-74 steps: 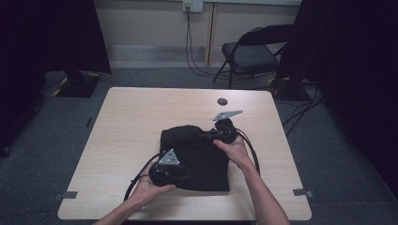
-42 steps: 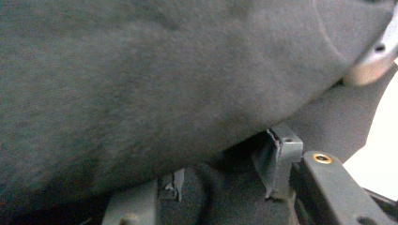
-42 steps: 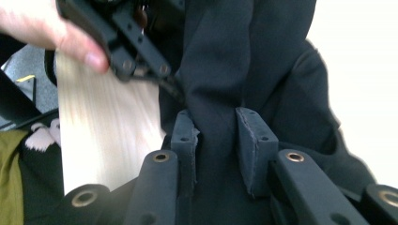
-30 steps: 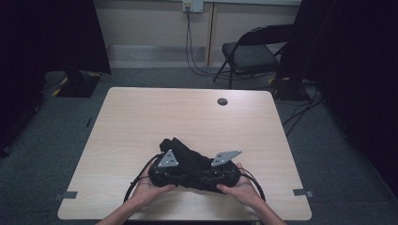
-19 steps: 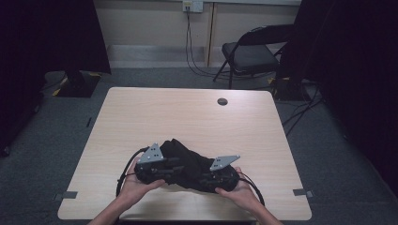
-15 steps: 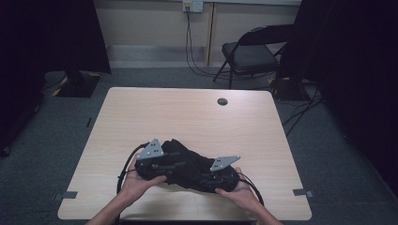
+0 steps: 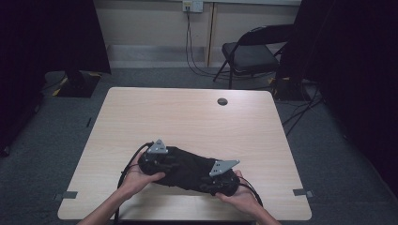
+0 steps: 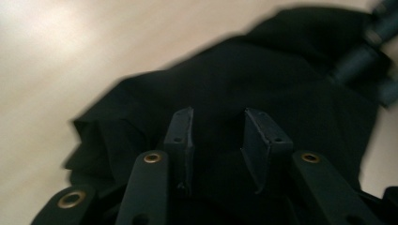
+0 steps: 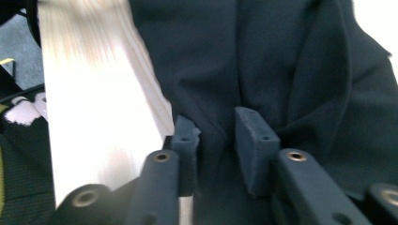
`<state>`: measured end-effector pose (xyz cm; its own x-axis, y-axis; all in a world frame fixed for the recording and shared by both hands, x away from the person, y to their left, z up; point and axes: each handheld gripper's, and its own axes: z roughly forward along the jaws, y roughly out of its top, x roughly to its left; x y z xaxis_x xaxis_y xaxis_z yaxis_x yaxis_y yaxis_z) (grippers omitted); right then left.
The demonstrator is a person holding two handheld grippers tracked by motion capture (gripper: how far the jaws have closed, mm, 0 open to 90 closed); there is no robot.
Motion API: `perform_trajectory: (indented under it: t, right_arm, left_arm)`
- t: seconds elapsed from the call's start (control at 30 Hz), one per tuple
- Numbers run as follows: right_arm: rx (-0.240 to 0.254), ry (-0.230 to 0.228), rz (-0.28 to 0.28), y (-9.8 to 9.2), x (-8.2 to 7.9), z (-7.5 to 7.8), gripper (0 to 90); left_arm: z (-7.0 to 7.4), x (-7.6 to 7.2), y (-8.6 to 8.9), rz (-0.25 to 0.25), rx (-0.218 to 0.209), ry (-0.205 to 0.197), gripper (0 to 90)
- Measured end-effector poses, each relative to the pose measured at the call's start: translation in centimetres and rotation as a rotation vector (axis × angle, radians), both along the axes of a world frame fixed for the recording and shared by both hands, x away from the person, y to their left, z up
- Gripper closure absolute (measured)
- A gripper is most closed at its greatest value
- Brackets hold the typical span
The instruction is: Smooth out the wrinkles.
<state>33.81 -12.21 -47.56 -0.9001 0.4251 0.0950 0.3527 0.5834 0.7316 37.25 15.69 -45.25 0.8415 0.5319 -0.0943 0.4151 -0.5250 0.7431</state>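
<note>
A black cloth lies bunched into a long roll near the table's front edge, stretched between my two grippers. My left gripper holds its left end; in the left gripper view the cloth fills the gap between the pads of that gripper, whose jaws have just been closing. My right gripper holds the right end. In the right gripper view a fold of the cloth runs down between the pads of that gripper, whose jaws have just been opening a little.
The pale wooden table has a small round black cap near its far edge. A black folding chair stands behind the table on grey carpet. Cables trail from both grippers over the front edge.
My left gripper has moved left with its end of the cloth, drawing the cloth out from a heap into a long roll. The right gripper has stayed near the front edge.
</note>
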Motion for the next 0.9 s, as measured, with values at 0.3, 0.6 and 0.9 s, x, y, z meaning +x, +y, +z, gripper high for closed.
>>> perform_trajectory:
  t: [0.3, 0.6, 0.9]
  right_arm:
    - [0.037, 0.011, -0.03, -0.2, -0.1, 1.9, 53.7]
    - [0.148, -0.064, -0.174, -0.7, 3.5, 5.0, 49.3]
    - [0.036, -0.042, -0.164, 2.5, 6.1, 2.8, 78.5]
  left_arm:
    - [-1.1, -1.8, 0.5, -0.009, -0.022, -0.003, 50.7]
    - [-1.2, -2.2, 0.1, -0.038, 0.038, -0.061, 51.2]
    - [-1.1, -3.1, -0.2, -0.087, 0.065, -0.092, 54.9]
